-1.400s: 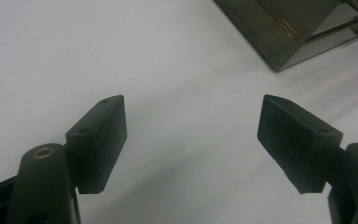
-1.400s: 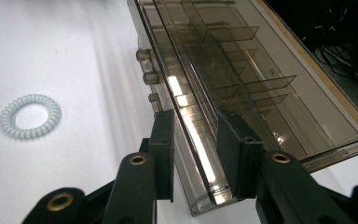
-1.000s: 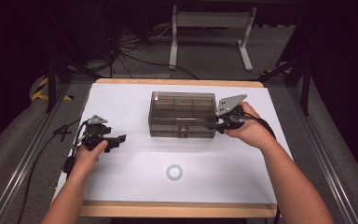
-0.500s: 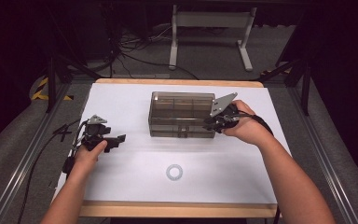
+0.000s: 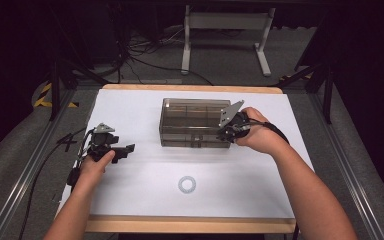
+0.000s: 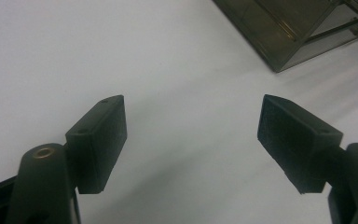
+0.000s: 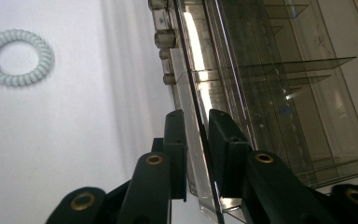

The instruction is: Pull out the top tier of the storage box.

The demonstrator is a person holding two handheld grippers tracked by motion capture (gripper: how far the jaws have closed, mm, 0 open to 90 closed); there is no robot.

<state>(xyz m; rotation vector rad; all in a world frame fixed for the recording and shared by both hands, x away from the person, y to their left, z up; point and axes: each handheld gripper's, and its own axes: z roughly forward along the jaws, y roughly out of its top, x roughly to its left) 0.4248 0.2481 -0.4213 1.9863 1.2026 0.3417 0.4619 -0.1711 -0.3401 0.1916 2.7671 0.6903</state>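
Closing over the past second, our right gripper's [image 5: 225, 134] jaws now straddle the smoky plastic organiser box's [image 5: 192, 121] front lid edge at table centre; our left gripper [image 5: 122, 150] rests wide open, empty, left of it.

Smoky clear divided box [image 5: 195, 122], mid-table, front lid edge pinched.

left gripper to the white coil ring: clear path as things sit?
Probably yes. The left gripper is open and holds nothing, and bare white table cover lies between it and the coil ring. The smoky plastic box and the right gripper sit farther back, off that line.
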